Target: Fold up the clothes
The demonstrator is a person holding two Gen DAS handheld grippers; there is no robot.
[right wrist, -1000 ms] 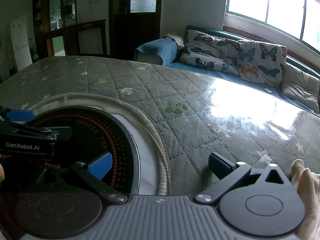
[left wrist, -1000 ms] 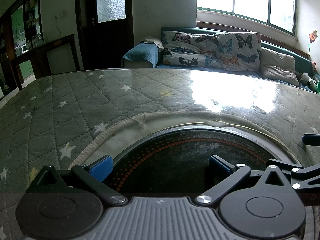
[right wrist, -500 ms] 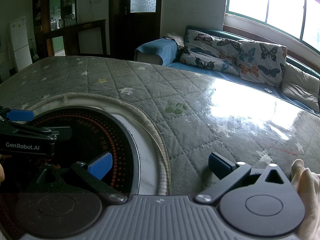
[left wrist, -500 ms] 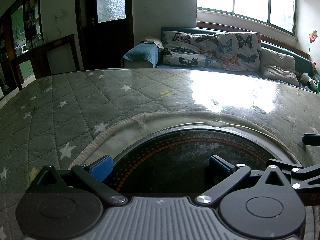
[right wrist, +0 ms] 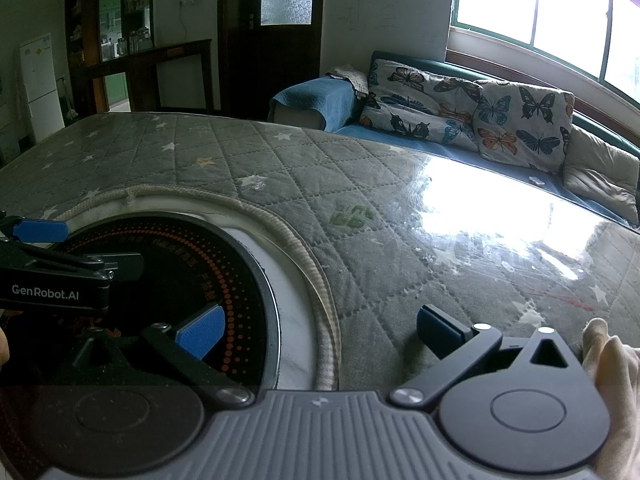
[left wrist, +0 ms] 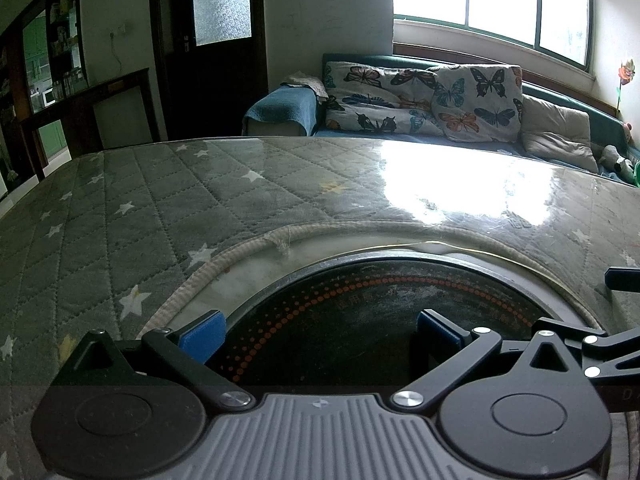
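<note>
Left first: the left hand-held gripper [left wrist: 320,334] hangs low over the round dark plate [left wrist: 400,292] set in the middle of the bench [left wrist: 120,220]. Its jaws are spread wide w/ nothing between the blue pads [left wrist: 202,334].

Centre: the bench top is a grey quilted star cover under a glossy clear sheet, w/ a corded rim [left wrist: 256,246] ringing the plate. No garment lies anywhere on it in either view.

Right: the right hand-held gripper [right wrist: 320,330] sits just beside the left one, over the plate's edge and the quilt. It is equally wide open and also empty.

Far right: a bit of pale fabric [right wrist: 616,380] shows at the frame edge, near the gripper body. That's prob. the garment to fold, but we can't tell; it could be a glove. Nothing else in reach looks like clothing.

So we judge the step in hand is fetching the piece, i.e. the fold hasn't begun. To do it well:
- reach w/ the right side, since the fabric is there
- pinch one layer at an edge or corner, not a bunch
- drag it onto the flat quilt and clear of the rim, which could snag cloth
- bring the left side in only once the cloth lies spread, so both corners get held evenly

The slick sheet prob. lets fabric slide, so we go slow.
</note>
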